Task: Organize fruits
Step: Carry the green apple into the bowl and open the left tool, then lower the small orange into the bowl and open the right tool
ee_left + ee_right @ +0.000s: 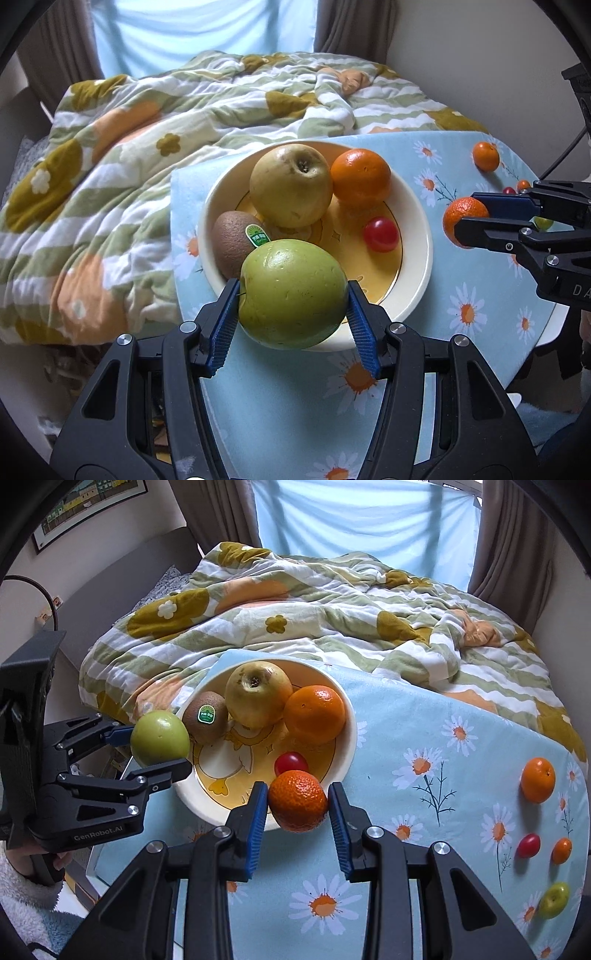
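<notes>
At the far left, off the desk, we see a rumpled quilt (147,155) on the bed, reaching up to the daisy cloth (461,775) that covers the desk. Our left claw (293,295) is clamped on a green apple (293,293), its blue pads pressing both sides; the apple hangs over the bowl's near-left rim. From the right wrist view the same apple (160,738) sits just outside the bowl (347,738), beside the kiwi.

Inside the bowl (417,229) lie a kiwi (231,240) with a green sticker, a yellow pear (291,184) behind it, an orange (360,177) touching the pear, and a cherry tomato (380,234) alone on the bowl floor. The kiwi and pear crowd the left half, right beyond the held apple.

Our right claw (297,801) grips a mandarin (297,801) between its pads, at the bowl's near rim, with the tomato just beyond it.

Further right, loose on the cloth and well apart from the bowl, are a small orange (537,780), a second tomato (528,845), a tiny orange fruit (561,850) and a small green fruit (554,900).
</notes>
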### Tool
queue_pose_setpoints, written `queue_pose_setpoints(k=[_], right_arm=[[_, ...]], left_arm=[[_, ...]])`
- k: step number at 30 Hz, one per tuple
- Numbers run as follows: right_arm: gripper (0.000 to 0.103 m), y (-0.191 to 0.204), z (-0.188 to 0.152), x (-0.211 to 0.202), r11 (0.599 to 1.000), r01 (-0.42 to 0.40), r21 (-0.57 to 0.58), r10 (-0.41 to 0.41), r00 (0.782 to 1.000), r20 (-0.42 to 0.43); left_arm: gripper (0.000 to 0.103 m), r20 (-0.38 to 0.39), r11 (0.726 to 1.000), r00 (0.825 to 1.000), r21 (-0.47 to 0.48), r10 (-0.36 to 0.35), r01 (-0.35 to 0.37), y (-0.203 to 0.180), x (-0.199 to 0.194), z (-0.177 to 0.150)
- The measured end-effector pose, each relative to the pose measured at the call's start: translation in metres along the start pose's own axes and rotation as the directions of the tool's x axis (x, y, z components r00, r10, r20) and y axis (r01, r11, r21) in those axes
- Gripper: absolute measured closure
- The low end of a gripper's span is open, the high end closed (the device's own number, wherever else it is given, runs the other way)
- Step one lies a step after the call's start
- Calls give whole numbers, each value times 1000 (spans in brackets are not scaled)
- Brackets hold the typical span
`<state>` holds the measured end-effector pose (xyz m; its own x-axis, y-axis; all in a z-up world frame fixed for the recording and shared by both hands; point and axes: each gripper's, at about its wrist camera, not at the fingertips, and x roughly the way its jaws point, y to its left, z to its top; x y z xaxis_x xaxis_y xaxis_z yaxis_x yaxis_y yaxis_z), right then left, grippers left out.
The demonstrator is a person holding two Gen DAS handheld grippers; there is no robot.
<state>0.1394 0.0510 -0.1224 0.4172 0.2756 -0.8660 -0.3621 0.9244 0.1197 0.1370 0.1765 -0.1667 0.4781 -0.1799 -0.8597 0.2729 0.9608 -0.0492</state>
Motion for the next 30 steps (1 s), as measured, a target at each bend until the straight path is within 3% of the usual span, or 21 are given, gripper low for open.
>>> queue_pose_setpoints(k=[8,11,21,30], right_arm=[[72,-6,1,11,999,23,39,-23,1000,-14],[72,-9,1,12,999,28,39,-28,999,-20],[72,-9,8,7,1000,3,17,-3,1000,-23],[72,13,9,31,995,-86,-59,83,995,-48]], left_arm=[[38,-18,998,999,45,-35,36,-7,22,4],[0,-4,998,999,41,-43,43,-8,20,7],[0,8,999,999,-9,-37,37,-7,-3,4],[0,17,998,999,-50,37,-36,-8,-24,-10]])
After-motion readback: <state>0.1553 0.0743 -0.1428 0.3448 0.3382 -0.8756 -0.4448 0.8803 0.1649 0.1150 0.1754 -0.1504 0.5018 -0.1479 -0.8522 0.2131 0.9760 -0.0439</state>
